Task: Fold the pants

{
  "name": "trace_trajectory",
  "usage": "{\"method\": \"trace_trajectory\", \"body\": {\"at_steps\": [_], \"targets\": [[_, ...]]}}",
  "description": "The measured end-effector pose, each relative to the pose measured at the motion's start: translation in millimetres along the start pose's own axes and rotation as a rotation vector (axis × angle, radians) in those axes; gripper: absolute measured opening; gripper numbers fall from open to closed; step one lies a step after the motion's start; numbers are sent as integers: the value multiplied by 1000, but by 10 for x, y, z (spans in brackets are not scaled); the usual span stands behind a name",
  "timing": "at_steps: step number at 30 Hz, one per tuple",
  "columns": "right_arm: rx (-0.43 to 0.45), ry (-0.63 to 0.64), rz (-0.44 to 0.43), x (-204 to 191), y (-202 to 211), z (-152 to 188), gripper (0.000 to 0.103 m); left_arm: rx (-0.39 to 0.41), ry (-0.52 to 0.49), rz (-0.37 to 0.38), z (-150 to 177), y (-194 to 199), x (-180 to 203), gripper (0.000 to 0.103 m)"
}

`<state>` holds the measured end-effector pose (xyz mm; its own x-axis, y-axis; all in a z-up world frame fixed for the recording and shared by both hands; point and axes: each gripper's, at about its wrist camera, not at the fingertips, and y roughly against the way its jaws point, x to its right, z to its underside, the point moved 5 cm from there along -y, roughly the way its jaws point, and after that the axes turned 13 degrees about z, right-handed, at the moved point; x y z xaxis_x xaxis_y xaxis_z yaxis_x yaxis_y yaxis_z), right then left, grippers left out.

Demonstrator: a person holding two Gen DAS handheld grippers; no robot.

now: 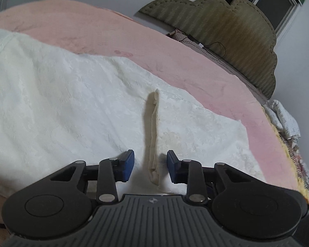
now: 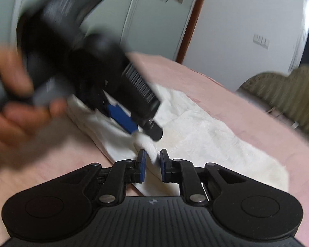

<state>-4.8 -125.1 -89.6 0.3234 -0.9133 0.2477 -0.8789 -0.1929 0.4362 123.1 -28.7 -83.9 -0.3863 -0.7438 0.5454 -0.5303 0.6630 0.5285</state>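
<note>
Already pinched (right gripper): pants

— On my left camera I see the cream-white pants of embossed fabric, with a faint flower relief. The soft bed cover under them is pale pink.

— I see the same pink. My black plastic right gripper has blue pads.

— On my black left gripper they are blue too. The padded scalloped headboard is olive-brown with stripes.
</note>
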Motion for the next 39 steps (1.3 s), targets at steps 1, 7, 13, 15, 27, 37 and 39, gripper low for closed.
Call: {"method": "trace_trajectory", "body": {"at_steps": [1, 7, 13, 15, 27, 37, 39], "targets": [[5, -44, -34, 48, 50, -19, 14, 4, -21, -12, 8, 4, 22, 38], [38, -329, 6, 431, 183, 28, 28, 57, -194, -167, 20, 82, 159, 47], [-134, -338, 172, 489, -64, 250, 29, 82, -287, -294, 2, 120, 105, 56], [-130, -338, 172, 481, -35, 236, 33, 79, -294, -315, 6, 126, 65, 58], [-151, -297, 202, 499, -164, 274, 76, 84, -314, -389, -2, 226, -71, 84], [72, -84, 160, -189, 72, -256, 79, 287, 74, -471, -218, 1453, -1003, 85], [111, 4, 100, -534, 66, -420, 79, 329, 181, -449, -189, 1768, -1215, 85]]}}
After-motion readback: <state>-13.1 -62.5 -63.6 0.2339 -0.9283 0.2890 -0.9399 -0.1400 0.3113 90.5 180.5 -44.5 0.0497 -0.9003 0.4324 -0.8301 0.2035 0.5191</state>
